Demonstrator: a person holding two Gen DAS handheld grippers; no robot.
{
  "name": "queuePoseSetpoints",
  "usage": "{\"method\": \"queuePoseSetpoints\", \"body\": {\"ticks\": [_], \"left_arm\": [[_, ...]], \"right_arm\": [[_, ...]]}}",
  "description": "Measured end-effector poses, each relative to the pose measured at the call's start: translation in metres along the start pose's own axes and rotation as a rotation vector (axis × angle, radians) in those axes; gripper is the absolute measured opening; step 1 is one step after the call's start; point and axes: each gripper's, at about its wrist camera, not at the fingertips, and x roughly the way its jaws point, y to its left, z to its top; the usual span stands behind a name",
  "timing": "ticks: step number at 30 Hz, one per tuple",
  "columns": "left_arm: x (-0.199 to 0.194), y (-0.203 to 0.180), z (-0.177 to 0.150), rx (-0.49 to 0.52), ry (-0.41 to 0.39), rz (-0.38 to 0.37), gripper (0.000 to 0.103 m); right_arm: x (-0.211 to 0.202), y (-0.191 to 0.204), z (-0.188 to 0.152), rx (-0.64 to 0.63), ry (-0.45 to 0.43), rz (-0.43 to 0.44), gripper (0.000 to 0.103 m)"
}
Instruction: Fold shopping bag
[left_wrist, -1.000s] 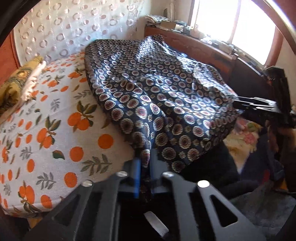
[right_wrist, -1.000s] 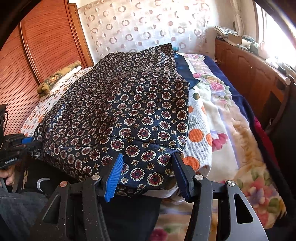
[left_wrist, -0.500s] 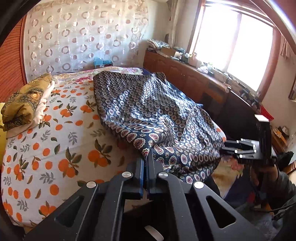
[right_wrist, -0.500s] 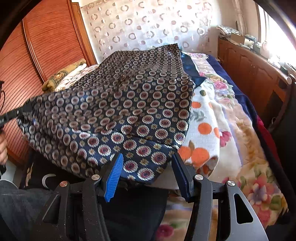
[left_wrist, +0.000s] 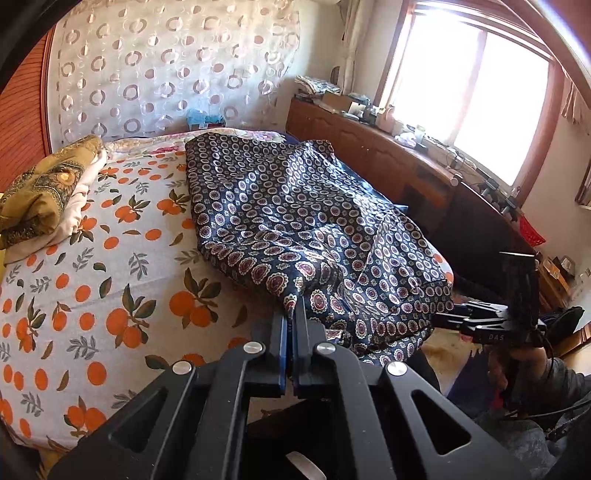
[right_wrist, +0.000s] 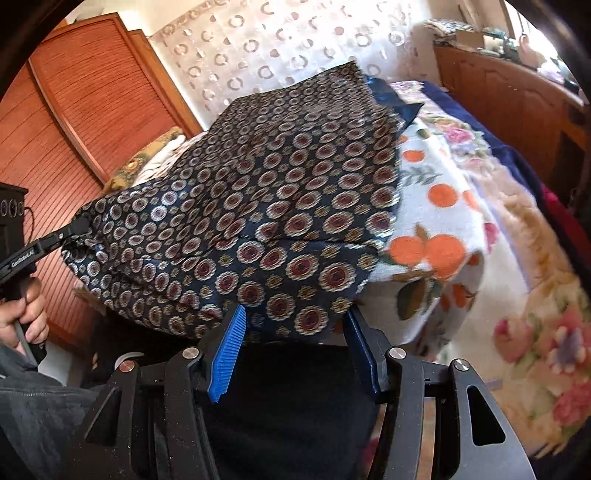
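L tongs (left_wrist: 291, 314) pinch shopping bag (left_wrist: 295, 221) corner; only R view shows R tongs (right_wrist: 295, 328) spread round its edge.

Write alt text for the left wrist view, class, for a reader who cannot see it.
The left gripper, shut, pinches a corner of a dark patterned shopping bag spread on a bed with an orange-print sheet. The right gripper meets the bag's other near corner.

One patterned shopping bag (left_wrist: 295, 221), two grippers: left gripper (left_wrist: 293, 314), right gripper (right_wrist: 295, 332); one folded pillow (left_wrist: 40, 195).
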Motion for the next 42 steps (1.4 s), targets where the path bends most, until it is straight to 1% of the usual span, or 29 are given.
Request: {"method": "queuePoseSetpoints", "body": {"ticks": [4, 9, 10, 11, 14, 18, 20, 25, 26, 27, 28, 29, 30, 32, 34, 40, 42], "left_arm": [[0.001, -0.001, -0.001, 0.000, 0.003, -0.002, 0.003], [0.003, -0.003, -0.003, 0.008, 0.004, 0.001, 0.003], [0.003, -0.003, -0.003, 0.006, 0.004, 0.000, 0.003], [0.003, -0.002, -0.004, 0.003, 0.003, -0.001, 0.003], [0.003, -0.001, -0.006, -0.002, 0.001, -0.006, 0.003], [0.004, 0.000, -0.010, -0.007, 0.005, -0.014, 0.003], [0.005, 0.001, -0.011, -0.010, 0.010, -0.016, 0.003], [0.010, 0.002, -0.015, -0.016, 0.023, -0.029, 0.003], [0.011, 0.003, -0.016, -0.018, 0.028, -0.032, 0.003], [0.013, 0.004, -0.017, -0.020, 0.033, -0.036, 0.003], [0.014, 0.005, -0.018, -0.022, 0.036, -0.038, 0.003], [0.014, 0.006, -0.019, -0.024, 0.039, -0.044, 0.003], [0.013, 0.006, -0.019, -0.023, 0.035, -0.050, 0.003], [0.006, 0.004, -0.018, -0.019, 0.007, -0.065, 0.002], [-0.004, 0.001, -0.014, -0.006, -0.022, -0.064, 0.002], [-0.045, -0.013, 0.002, 0.030, -0.115, -0.082, 0.002], [-0.059, -0.016, 0.007, 0.039, -0.145, -0.095, 0.002]], "right_arm": [[0.010, -0.009, -0.002, 0.049, 0.003, 0.056, 0.056], [0.004, -0.013, -0.001, 0.089, 0.019, 0.145, 0.056], [0.001, -0.012, 0.000, 0.084, 0.025, 0.162, 0.054], [-0.001, -0.010, 0.001, 0.074, 0.034, 0.171, 0.049], [-0.010, -0.008, 0.004, 0.056, 0.036, 0.183, 0.049], [-0.026, -0.007, 0.014, 0.069, -0.003, 0.193, 0.049], [-0.028, -0.010, 0.022, 0.101, -0.021, 0.177, 0.049], [-0.021, -0.016, 0.029, 0.159, -0.015, 0.107, 0.049], [-0.018, -0.016, 0.031, 0.174, -0.019, 0.103, 0.049], [-0.017, -0.015, 0.032, 0.181, -0.020, 0.097, 0.046], [-0.015, -0.011, 0.035, 0.172, -0.014, 0.076, 0.038], [-0.013, -0.007, 0.037, 0.154, -0.005, 0.046, 0.012], [-0.012, -0.004, 0.038, 0.137, 0.000, 0.015, 0.005], [-0.014, 0.001, 0.043, 0.114, -0.015, 0.016, 0.004], [-0.021, 0.011, 0.051, 0.078, -0.042, -0.001, 0.003], [-0.062, 0.035, 0.077, -0.007, -0.139, -0.001, 0.003], [-0.077, 0.044, 0.081, -0.034, -0.163, 0.003, 0.003]]}}
